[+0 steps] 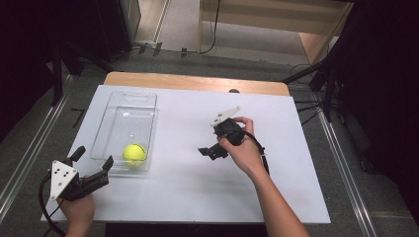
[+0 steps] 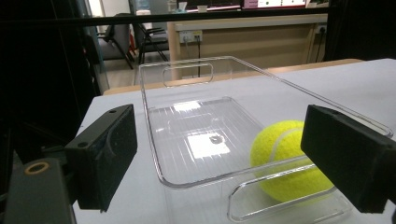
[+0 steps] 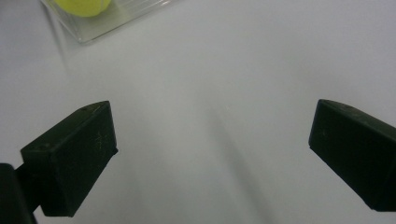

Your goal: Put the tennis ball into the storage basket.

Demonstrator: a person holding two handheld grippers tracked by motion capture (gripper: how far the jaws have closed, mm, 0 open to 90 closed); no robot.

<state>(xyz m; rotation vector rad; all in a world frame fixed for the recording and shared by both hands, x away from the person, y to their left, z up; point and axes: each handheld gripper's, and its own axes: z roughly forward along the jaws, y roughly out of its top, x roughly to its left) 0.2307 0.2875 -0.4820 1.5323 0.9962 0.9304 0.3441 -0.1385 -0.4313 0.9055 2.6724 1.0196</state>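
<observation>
A yellow tennis ball (image 1: 134, 154) lies in the near end of a clear plastic bin (image 1: 129, 106) on the white table. In the left gripper view the ball (image 2: 280, 156) rests behind the bin's near handle (image 2: 261, 186). My left gripper (image 1: 92, 159) hovers open at the bin's near left corner, its jaws wide apart with nothing between them. My right gripper (image 1: 210, 151) is held over the middle of the table, pointing down and left, open and empty. In the right gripper view, the ball (image 3: 84, 6) and the bin's corner (image 3: 93, 32) appear at the top left.
The white table top (image 1: 197, 187) sits on a wooden board (image 1: 197, 81). Dark stands and cables (image 1: 321, 84) flank the table on the floor. In the left gripper view, chairs (image 2: 140, 42) and a wooden counter (image 2: 252, 42) stand beyond the table.
</observation>
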